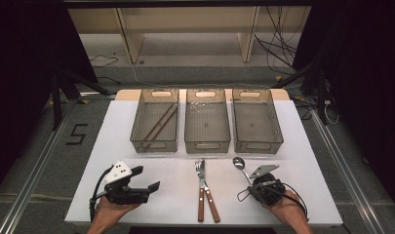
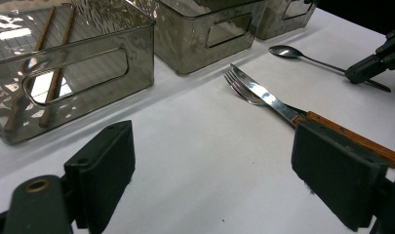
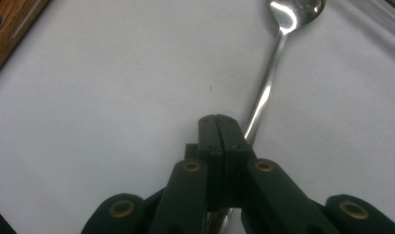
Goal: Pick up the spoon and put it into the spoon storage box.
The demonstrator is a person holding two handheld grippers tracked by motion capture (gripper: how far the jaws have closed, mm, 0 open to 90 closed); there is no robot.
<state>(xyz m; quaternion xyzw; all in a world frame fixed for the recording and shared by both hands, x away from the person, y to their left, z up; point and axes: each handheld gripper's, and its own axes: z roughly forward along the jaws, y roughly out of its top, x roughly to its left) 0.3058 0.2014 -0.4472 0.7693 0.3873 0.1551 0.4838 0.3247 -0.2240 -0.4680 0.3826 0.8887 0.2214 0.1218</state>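
Observation:
A metal spoon [image 1: 240,164] lies on the white table [image 1: 112,146] at the front right. My right gripper [image 1: 251,178] is shut, its tips resting over the spoon's handle [image 3: 270,83]; the handle runs under the right gripper [image 3: 218,122], to the right of the closed pads, not between them. A fork [image 1: 198,168] and a knife [image 1: 203,171] with wooden handles lie side by side at the front centre. My left gripper [image 1: 147,178] rests at the front left, open and with nothing between the jaws, pointing right toward the fork [image 2: 241,88] and knife [image 2: 266,96].
Three smoky clear bins stand in a row at the back: the left bin [image 1: 154,145] holds two brown chopsticks [image 1: 159,123], while the middle bin [image 1: 207,145] and right bin [image 1: 258,145] look bare. Dark floor and cables surround the table.

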